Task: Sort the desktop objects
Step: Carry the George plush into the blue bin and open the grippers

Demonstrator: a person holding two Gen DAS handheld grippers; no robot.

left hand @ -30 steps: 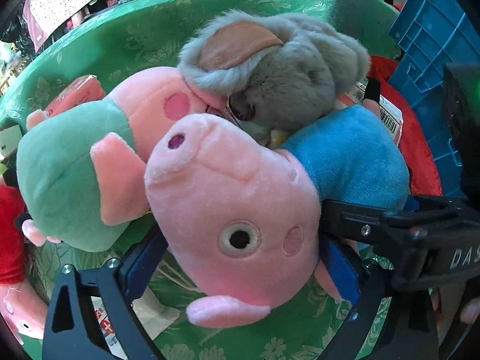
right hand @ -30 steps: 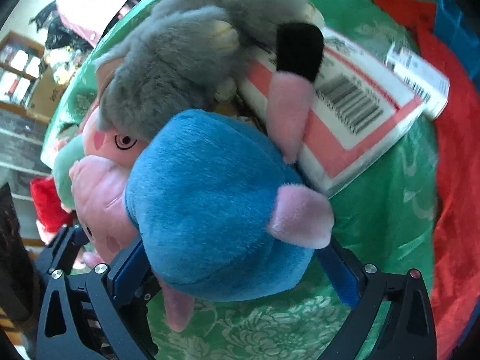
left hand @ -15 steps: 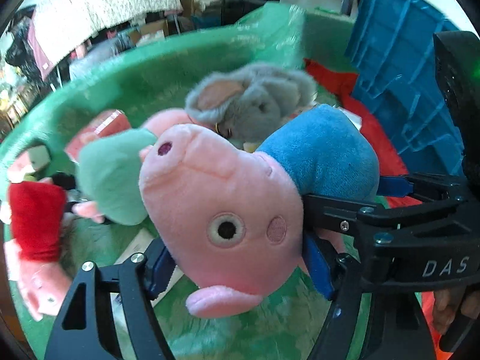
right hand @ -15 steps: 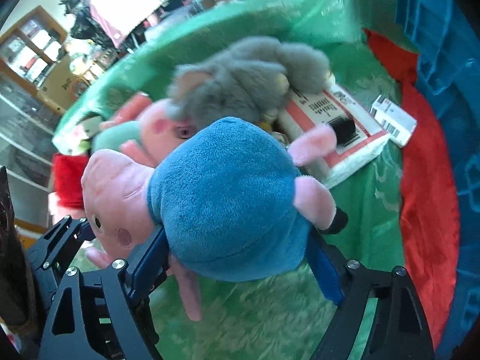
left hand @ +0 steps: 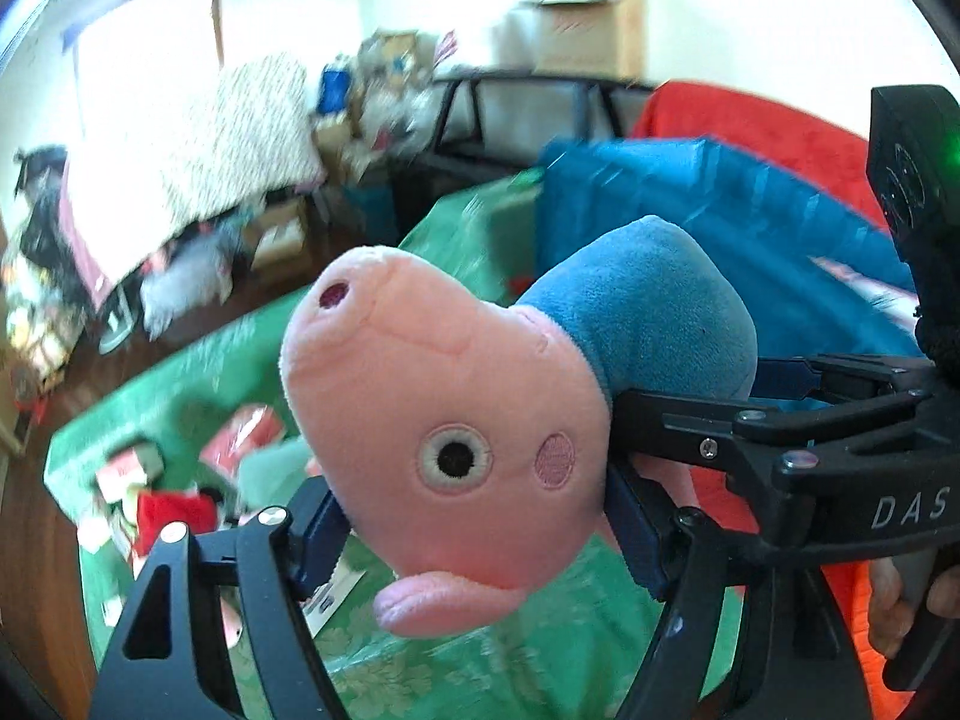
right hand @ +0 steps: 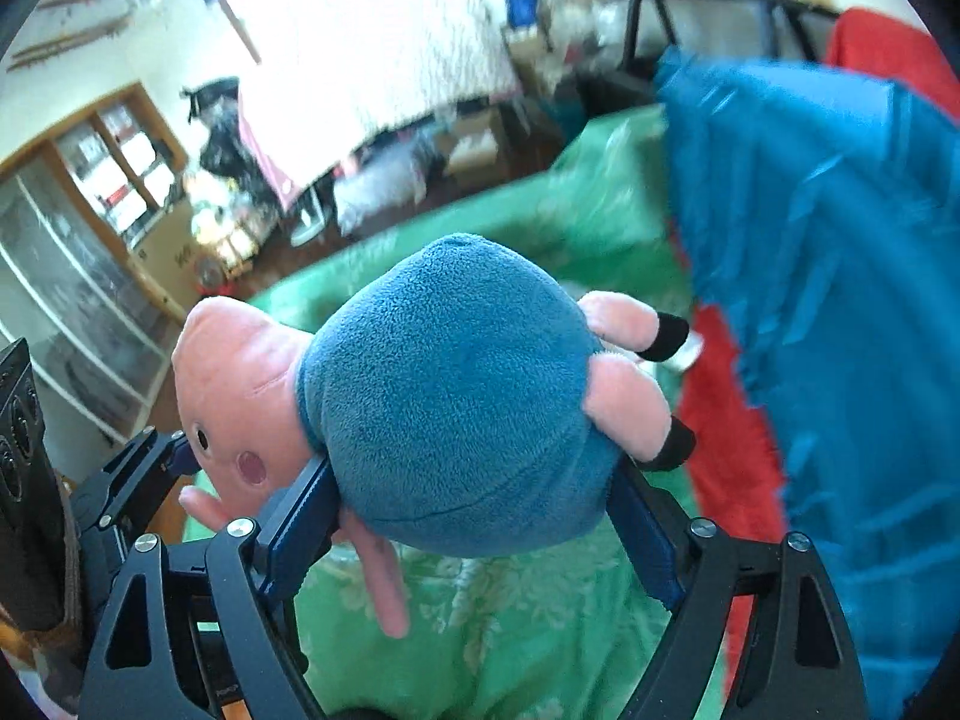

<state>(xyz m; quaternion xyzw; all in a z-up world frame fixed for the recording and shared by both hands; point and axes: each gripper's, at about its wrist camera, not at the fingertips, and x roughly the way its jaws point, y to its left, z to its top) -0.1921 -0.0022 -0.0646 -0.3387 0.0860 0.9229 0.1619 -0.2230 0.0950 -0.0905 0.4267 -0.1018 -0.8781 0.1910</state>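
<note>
Transfer step: the left gripper [left hand: 480,546] clamps the head and the right gripper [right hand: 474,510] the body of the pink plush pig in blue fleece [left hand: 510,408], held above the green patterned tablecloth [right hand: 510,630]. The next move calls for carrying it right to the blue plastic crate [right hand: 840,300].

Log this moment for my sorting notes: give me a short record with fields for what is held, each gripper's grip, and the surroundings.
held: pig plush, lifted clear of the table
left gripper: jaws shut on the pig's head
right gripper: jaws shut on the pig's blue body
table: green cloth
nearby: blue crate, red cloth
</note>
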